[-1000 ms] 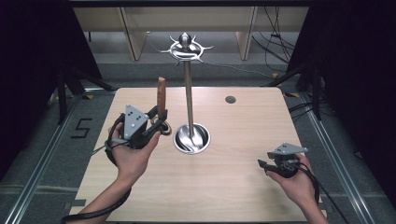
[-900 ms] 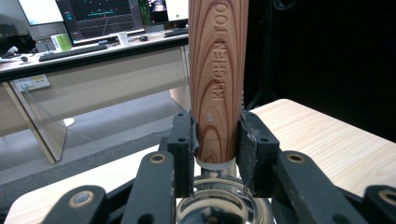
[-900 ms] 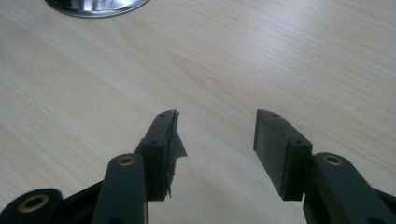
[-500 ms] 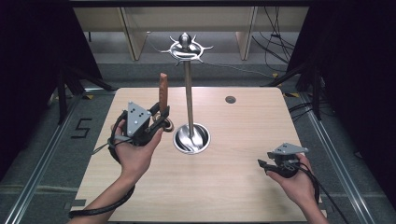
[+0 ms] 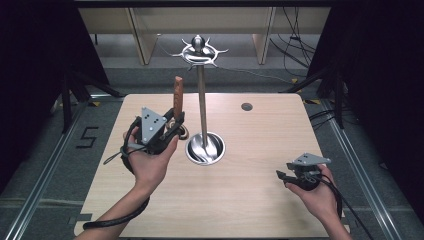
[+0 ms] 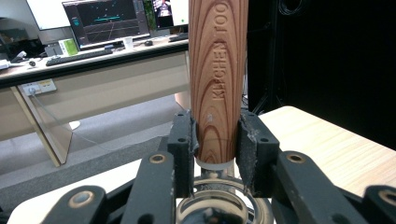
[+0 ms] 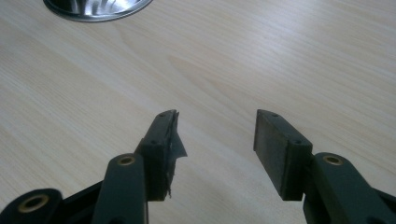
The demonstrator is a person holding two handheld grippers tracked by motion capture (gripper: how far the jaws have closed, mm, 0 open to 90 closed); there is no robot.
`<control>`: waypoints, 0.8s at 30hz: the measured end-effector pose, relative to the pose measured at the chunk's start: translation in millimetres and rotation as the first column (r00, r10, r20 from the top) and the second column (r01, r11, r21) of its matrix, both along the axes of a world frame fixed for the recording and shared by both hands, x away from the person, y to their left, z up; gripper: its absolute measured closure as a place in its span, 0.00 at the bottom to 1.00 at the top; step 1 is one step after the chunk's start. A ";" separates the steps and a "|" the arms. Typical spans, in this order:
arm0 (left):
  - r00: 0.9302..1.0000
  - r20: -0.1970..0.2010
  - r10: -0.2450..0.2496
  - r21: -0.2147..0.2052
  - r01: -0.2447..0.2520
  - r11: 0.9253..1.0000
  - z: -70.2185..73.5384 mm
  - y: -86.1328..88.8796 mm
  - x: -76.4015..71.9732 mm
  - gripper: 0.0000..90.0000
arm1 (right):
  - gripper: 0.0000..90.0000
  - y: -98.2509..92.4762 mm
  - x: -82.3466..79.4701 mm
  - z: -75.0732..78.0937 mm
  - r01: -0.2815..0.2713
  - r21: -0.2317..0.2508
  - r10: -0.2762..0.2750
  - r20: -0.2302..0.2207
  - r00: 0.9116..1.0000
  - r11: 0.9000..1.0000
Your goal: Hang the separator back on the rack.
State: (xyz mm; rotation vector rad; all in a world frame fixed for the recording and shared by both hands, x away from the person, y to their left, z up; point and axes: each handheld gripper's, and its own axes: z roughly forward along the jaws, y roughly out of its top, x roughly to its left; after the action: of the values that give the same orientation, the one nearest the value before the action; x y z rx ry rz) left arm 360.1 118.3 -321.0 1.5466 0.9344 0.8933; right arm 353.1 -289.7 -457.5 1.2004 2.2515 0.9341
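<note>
Slightly nearer the stand's pole than a second ago, the left claw (image 5: 172,122) stays clenched on a wooden-handled utensil (image 5: 178,95), handle upright above the desk (image 5: 260,200). Its grain reads "KITCHEN TOO", cut off at the top. Hanging it on the steel utensil stand (image 5: 201,100) likely remains. The right claw (image 7: 217,140) rests released, empty, low over the desk.

Wooden handle (image 6: 218,79) — top cut off; utensil head hidden.
</note>
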 end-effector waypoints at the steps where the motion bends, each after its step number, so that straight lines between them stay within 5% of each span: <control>1: 1.000 0.001 0.001 0.002 -0.001 1.000 0.2 0.0 0.4 0.76 | 0.56 -0.1 0.1 0.0 -0.001 -0.001 0.001 -0.001 1.000 1.000; 8: 1.000 0.024 0.011 0.014 -0.012 1.000 4.0 -2.1 0.9 0.76 | 0.56 0.1 0.0 -0.1 0.000 0.000 0.000 -0.002 1.000 1.000; 11: 1.000 0.016 0.013 0.003 -0.013 1.000 4.3 -4.5 0.5 0.76 | 0.56 2.5 -2.1 1.2 0.023 0.018 -0.022 -0.035 0.999 1.000; 24: 0.999 0.018 0.032 0.017 -0.033 0.999 6.7 -10.3 3.6 0.76 | 0.56 0.2 -0.2 0.4 -0.001 -0.003 0.001 -0.009 1.000 1.000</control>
State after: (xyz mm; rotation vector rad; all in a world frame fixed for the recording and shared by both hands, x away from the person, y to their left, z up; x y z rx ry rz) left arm 363.7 107.9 -314.3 1.5393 0.9434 0.9392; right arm 352.9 -289.5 -457.1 1.2045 2.2602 0.9275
